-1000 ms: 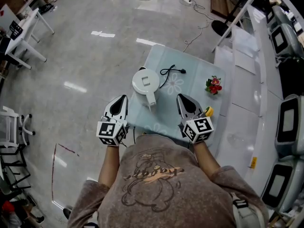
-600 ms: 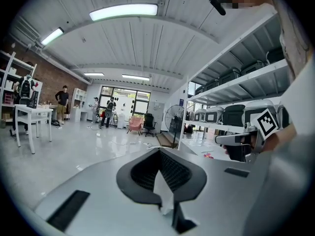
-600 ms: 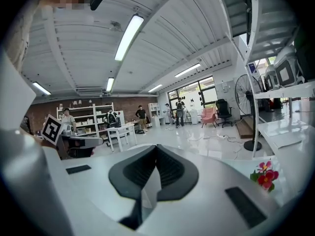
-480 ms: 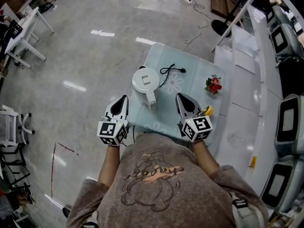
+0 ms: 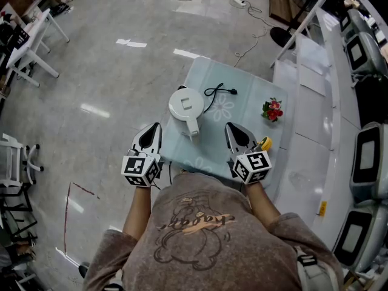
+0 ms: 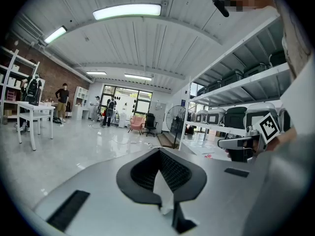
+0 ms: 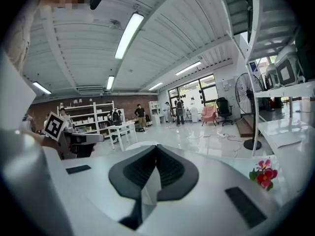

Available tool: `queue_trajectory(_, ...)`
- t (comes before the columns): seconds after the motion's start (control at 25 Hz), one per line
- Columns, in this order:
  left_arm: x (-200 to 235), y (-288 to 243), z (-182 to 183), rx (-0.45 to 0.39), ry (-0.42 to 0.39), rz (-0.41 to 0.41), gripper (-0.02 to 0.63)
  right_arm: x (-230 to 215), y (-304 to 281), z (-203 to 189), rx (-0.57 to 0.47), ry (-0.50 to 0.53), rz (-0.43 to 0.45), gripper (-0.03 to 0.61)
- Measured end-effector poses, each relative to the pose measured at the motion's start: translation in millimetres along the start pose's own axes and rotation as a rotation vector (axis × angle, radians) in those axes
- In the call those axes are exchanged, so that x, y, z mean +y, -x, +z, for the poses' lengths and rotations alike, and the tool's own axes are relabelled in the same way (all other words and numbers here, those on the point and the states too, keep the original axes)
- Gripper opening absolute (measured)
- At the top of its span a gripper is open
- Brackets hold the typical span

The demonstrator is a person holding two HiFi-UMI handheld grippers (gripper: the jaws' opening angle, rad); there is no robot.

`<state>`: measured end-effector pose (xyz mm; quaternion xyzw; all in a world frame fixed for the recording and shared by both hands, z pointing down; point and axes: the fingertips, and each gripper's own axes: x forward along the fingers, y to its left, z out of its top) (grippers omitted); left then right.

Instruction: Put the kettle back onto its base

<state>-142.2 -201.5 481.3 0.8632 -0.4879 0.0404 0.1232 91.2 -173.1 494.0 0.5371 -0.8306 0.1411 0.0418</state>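
White kettle [image 5: 186, 107], lid up and handle toward the person, stands mid-table [image 5: 242, 126] beside its black cord [image 5: 218, 91]. No separate base shows, so it probably sits on it already. Left gripper [image 5: 154, 130] and right gripper [image 5: 234, 131] hover at the near edge, jaws together and empty. Likely nothing remains but a check.

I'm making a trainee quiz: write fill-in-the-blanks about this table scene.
The kettle is ___ in colour.
The cord beside it is ___.
In the head view the flowers lie to the kettle's ___.
The left hand-held gripper and right hand-held gripper each have jaws ___.
Missing: white; black; right; shut.
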Motion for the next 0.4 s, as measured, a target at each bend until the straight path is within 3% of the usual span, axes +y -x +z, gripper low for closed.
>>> queue_trajectory(0.4,-3.3,-3.8,4.5,-0.004,0.005,-0.011,0.020,-1.1,-3.1,5.0,0.008,0.018,0.020,-0.005)
